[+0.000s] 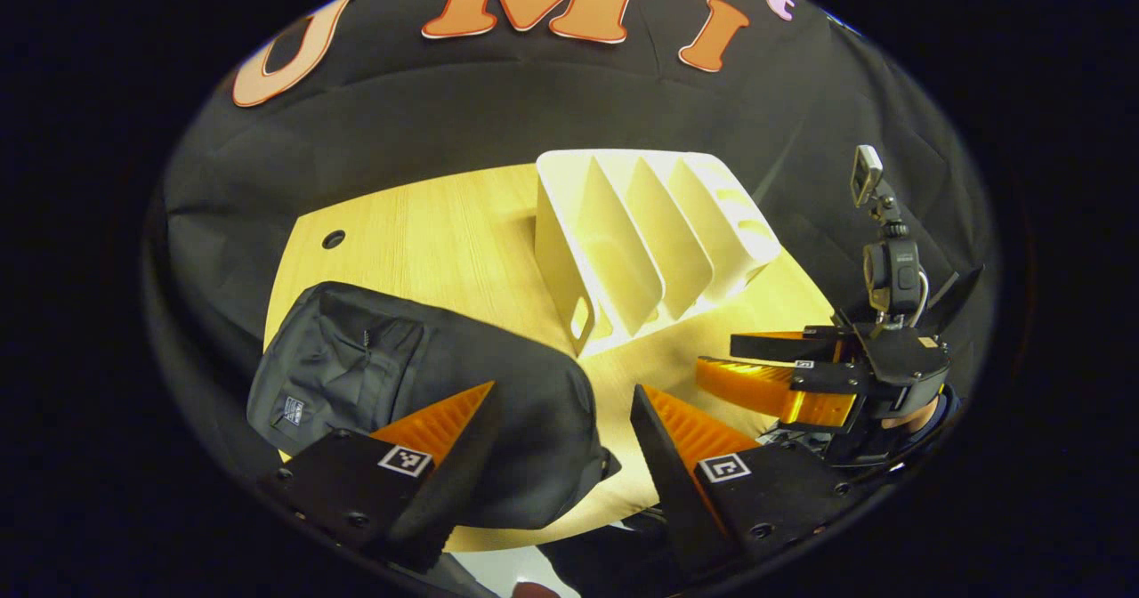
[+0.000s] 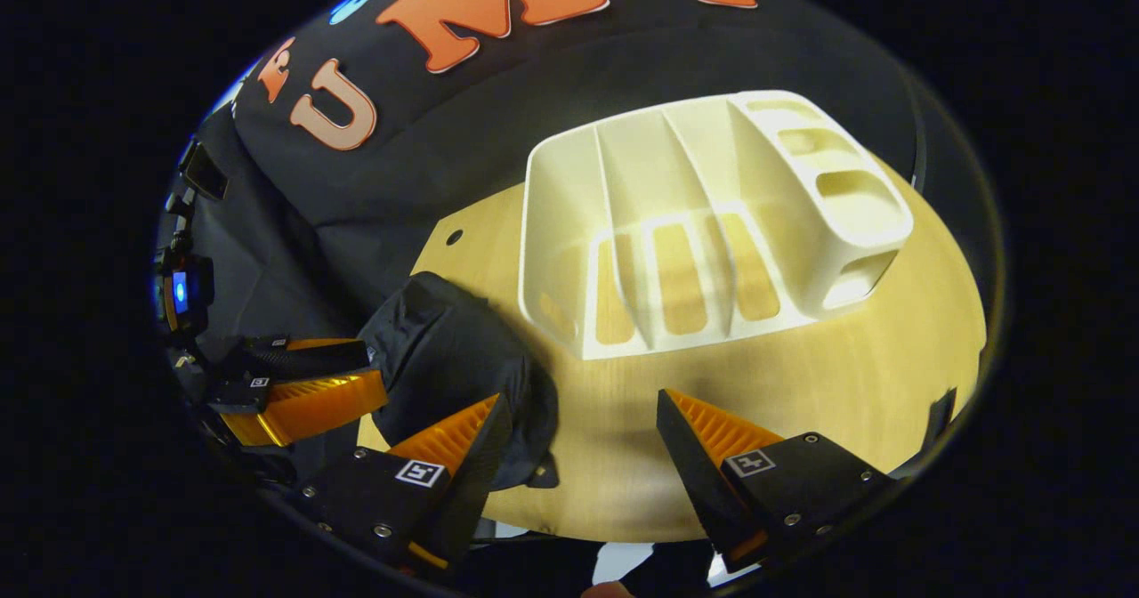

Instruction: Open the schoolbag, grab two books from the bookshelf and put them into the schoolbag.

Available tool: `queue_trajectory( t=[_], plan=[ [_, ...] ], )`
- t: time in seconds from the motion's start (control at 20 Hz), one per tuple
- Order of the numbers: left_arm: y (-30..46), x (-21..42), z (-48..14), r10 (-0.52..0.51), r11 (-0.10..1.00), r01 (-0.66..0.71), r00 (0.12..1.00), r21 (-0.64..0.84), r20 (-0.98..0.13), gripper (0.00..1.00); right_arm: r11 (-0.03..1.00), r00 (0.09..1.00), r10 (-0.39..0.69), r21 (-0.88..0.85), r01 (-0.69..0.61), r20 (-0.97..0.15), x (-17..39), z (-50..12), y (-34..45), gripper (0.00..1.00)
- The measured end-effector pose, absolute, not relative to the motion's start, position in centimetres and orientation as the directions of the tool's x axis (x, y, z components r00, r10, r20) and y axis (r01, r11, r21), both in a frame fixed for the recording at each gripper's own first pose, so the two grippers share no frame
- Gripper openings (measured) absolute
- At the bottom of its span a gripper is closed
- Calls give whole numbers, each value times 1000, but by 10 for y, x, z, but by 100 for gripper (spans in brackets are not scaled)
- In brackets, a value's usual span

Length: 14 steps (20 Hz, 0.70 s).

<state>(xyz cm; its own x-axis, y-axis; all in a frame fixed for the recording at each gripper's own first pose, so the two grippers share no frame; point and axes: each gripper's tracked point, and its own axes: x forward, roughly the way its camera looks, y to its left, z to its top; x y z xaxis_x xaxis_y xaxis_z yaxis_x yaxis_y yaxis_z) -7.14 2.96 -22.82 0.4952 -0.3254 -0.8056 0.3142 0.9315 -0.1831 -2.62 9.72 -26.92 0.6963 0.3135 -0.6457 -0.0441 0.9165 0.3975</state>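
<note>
1. so, the schoolbag (image 1: 418,375) lies flat on the wooden table (image 1: 427,233), on the left gripper's side, with its front pocket facing up; lying flat keeps it steady for a zip pull, though i cannot see the zip or tell for certain whether the bag is open or zipped.
2. the bookshelf (image 2: 703,224) stands just beside the bag, farther back on the table, its dividers upright so books would stand on edge where fingers can pinch a spine. every slot i can see looks empty; no books show, so i cannot say where they are.
3. the left gripper (image 1: 561,420) hovers over the near end of the bag with its jaws spread wide and nothing between them, which suits reaching for the bag first.
4. the right gripper (image 2: 578,429) hangs over bare table between bag and shelf, jaws likewise wide apart and empty; from the left gripper view it sits off to the side near the table edge, apart from the shelf.
5. my judgement: with both claws empty and near the bag, the step in hand is likely the opening one, one claw pinning the fabric while the other pulls.
</note>
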Motion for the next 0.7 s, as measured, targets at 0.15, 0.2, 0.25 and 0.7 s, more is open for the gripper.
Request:
queue_trajectory(
  t=[0.15, 0.2, 0.25, 0.7],
  plan=[
    [2, -64, -206, -287, 949, 284, 599, -136, -748, 95, 945, 770, 250, 319, -64, -587, -29, -234, 48, 98],
    [-10, -64, -195, -283, 951, 282, 634, -125, -720, 97, 956, 794, 225, 286, -67, -564, -28, -220, 35, 98],
    [-18, -61, -186, -273, 955, 273, 669, -113, -691, 97, 964, 815, 208, 255, -76, -540, -27, -206, 23, 98],
    [-78, -53, -98, -192, 981, 171, 910, -89, -368, 99, 991, 949, 115, 105, -87, -295, -40, -107, -53, 98]
  ],
)
